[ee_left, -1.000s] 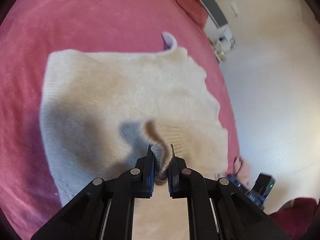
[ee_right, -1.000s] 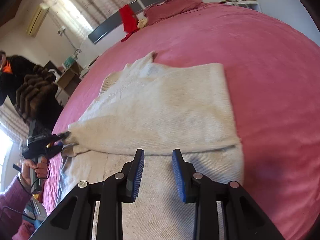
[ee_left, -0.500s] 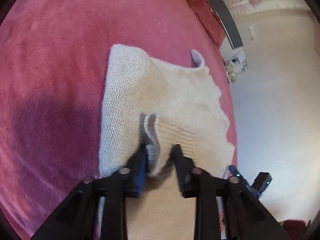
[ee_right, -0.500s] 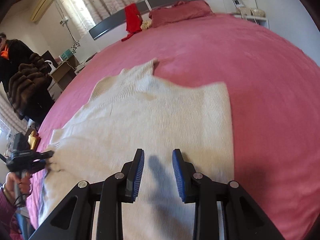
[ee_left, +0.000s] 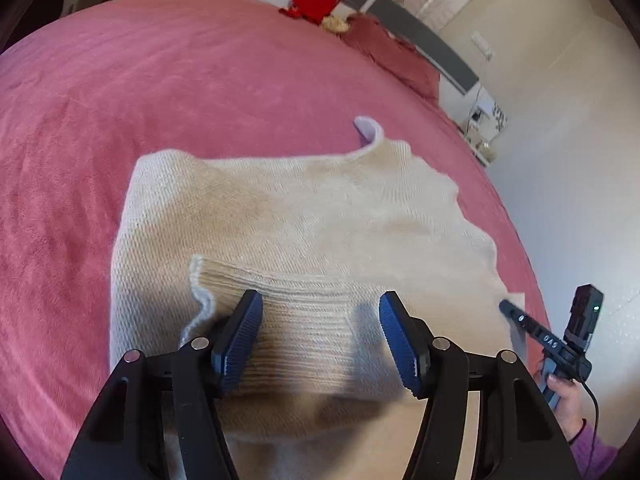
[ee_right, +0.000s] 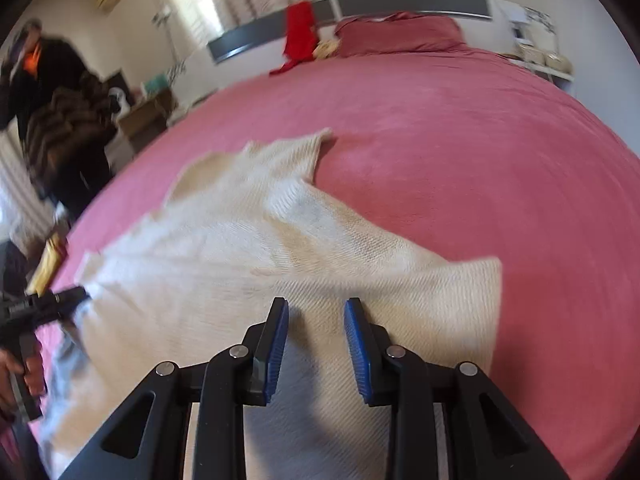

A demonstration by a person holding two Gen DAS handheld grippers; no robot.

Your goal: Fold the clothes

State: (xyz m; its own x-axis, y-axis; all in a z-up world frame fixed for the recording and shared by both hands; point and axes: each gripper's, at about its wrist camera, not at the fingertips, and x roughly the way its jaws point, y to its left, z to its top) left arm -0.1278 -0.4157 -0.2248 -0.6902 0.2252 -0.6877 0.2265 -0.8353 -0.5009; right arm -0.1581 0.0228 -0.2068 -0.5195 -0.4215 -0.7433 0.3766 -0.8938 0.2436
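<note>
The cream knit sweater (ee_left: 304,220) lies flat on my pink bedspread (ee_left: 160,88), well short of the pillow (ee_right: 400,34) at the headboard. It is a coarse, ribbed knit, already partly folded: a ribbed cuff end (ee_left: 224,280) is laid over the body, and the collar (ee_left: 368,130) curls up on the side toward the pillow. My left gripper (ee_left: 320,320) hangs over the cuff, jaws opening, pads clear of the wool. My right gripper (ee_right: 316,328) hovers over the sweater's near edge, jaws closing, pinching nothing.
</note>
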